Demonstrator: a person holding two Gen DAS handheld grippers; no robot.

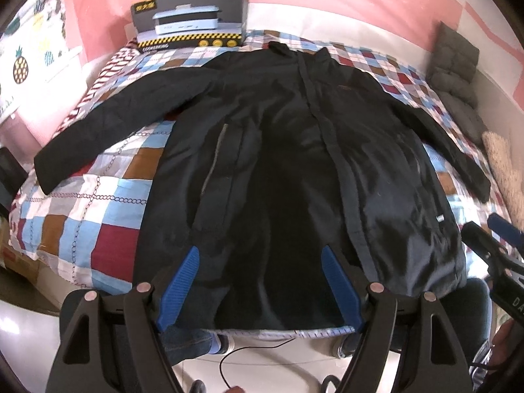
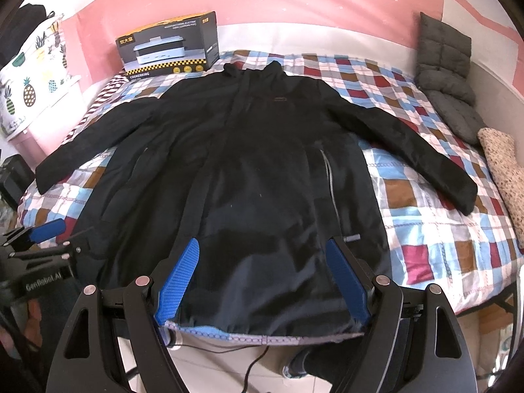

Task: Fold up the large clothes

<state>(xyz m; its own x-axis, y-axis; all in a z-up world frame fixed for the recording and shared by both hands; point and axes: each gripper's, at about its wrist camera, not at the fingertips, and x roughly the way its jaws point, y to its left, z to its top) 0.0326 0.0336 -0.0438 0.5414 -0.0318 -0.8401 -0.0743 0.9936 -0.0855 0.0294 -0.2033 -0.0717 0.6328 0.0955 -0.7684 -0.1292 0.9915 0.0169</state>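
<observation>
Because the dark coat (image 2: 249, 170) lies face up and spread flat on the checked quilt (image 2: 435, 216), collar toward the cooker box (image 2: 170, 47) and both sleeves splayed outward, the fold looks not yet begun. The left gripper (image 1: 260, 257) and right gripper (image 2: 262, 249) both hover over the hem at the bed's near edge, jaws wide and empty. To do this well, I judge each should pinch the hem near its own corner, catching both layers, before lifting evenly toward the collar

Coat (image 2: 249, 170) on bed (image 2: 425, 196), box (image 2: 170, 46) behind
</observation>
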